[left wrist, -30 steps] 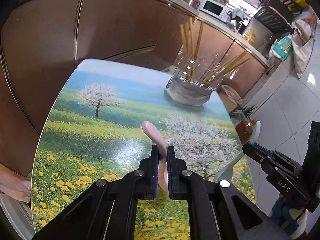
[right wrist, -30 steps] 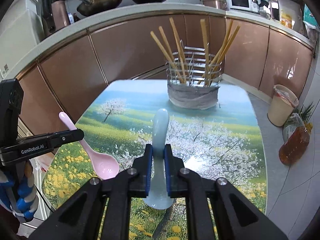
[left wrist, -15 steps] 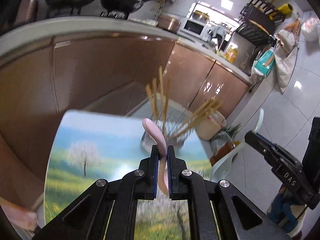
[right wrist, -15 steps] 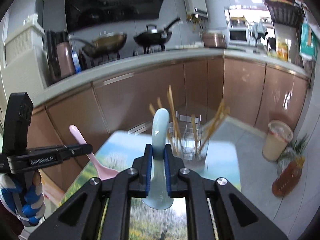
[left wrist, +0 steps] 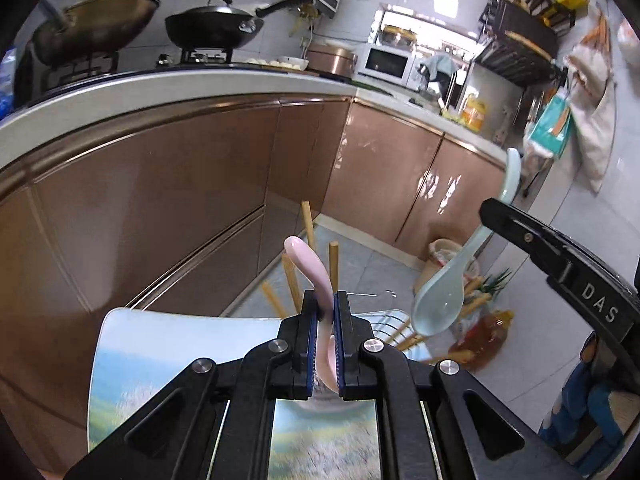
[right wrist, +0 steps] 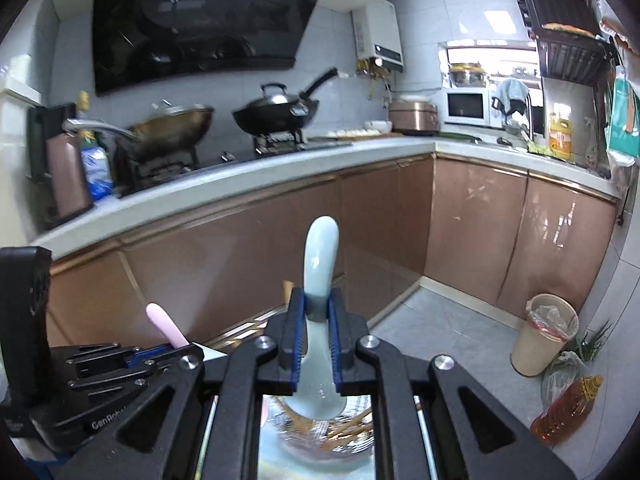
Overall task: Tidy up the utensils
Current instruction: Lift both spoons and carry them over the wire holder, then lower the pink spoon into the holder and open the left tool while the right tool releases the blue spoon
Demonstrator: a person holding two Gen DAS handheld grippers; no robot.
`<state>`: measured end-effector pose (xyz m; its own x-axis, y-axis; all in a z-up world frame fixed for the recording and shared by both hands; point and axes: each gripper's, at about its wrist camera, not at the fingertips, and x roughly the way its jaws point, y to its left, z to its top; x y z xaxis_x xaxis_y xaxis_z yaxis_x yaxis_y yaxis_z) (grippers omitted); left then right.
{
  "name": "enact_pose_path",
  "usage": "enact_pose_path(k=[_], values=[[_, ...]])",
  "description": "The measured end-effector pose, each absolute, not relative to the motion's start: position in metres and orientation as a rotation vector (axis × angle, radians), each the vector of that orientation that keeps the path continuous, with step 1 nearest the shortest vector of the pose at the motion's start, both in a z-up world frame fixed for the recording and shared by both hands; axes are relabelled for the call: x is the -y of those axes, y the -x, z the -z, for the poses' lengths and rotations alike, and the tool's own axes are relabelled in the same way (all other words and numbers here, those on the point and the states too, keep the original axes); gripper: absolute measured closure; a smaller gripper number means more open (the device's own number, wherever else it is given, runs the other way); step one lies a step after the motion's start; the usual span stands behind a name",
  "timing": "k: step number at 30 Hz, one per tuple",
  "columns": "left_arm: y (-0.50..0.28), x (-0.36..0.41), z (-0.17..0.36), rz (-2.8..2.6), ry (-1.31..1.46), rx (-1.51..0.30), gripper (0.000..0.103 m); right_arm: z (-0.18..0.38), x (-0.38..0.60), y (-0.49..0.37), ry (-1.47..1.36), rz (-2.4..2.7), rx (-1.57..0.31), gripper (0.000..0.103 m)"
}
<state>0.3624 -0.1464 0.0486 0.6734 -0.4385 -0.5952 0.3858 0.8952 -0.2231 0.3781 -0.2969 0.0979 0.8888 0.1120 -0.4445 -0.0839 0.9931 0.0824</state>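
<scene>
My left gripper [left wrist: 323, 308] is shut on a pink ceramic spoon [left wrist: 310, 264], handle pointing up and forward. My right gripper [right wrist: 318, 308] is shut on a pale blue ceramic spoon [right wrist: 320, 252], bowl hanging down. The blue spoon also shows in the left wrist view [left wrist: 440, 300], at the right, above the wire utensil holder [left wrist: 384, 320] with its wooden chopsticks [left wrist: 294, 280]. In the right wrist view the holder [right wrist: 320, 436] lies right below the blue spoon's bowl. The pink spoon's handle [right wrist: 164, 326] pokes up at the left there.
The holder stands at the far end of a small table with a meadow print [left wrist: 160, 344]. Brown kitchen cabinets [right wrist: 480, 224] run behind it. A bin [right wrist: 544, 336] and an oil bottle [right wrist: 564, 412] stand on the floor at the right.
Both grippers have risen and moved forward toward the holder, each with its spoon. The views have tilted up from the tabletop to the kitchen counter, and the holder is now just under the grippers.
</scene>
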Motion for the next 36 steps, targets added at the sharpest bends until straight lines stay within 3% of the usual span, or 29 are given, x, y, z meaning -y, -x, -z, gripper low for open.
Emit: enact_pose_path(k=[15, 32, 36], values=[[-0.385, 0.198, -0.002, 0.465, -0.026, -0.679, 0.096, -0.018, 0.308, -0.419, -0.037, -0.084, -0.599, 0.092], [-0.387, 0.192, 0.005, 0.467, 0.006, -0.725, 0.095, -0.003, 0.312, -0.404, -0.050, -0.101, -0.642, 0.091], [-0.385, 0.191, 0.000, 0.455, 0.017, -0.723, 0.091, -0.010, 0.314, -0.397, -0.058, -0.100, -0.635, 0.091]])
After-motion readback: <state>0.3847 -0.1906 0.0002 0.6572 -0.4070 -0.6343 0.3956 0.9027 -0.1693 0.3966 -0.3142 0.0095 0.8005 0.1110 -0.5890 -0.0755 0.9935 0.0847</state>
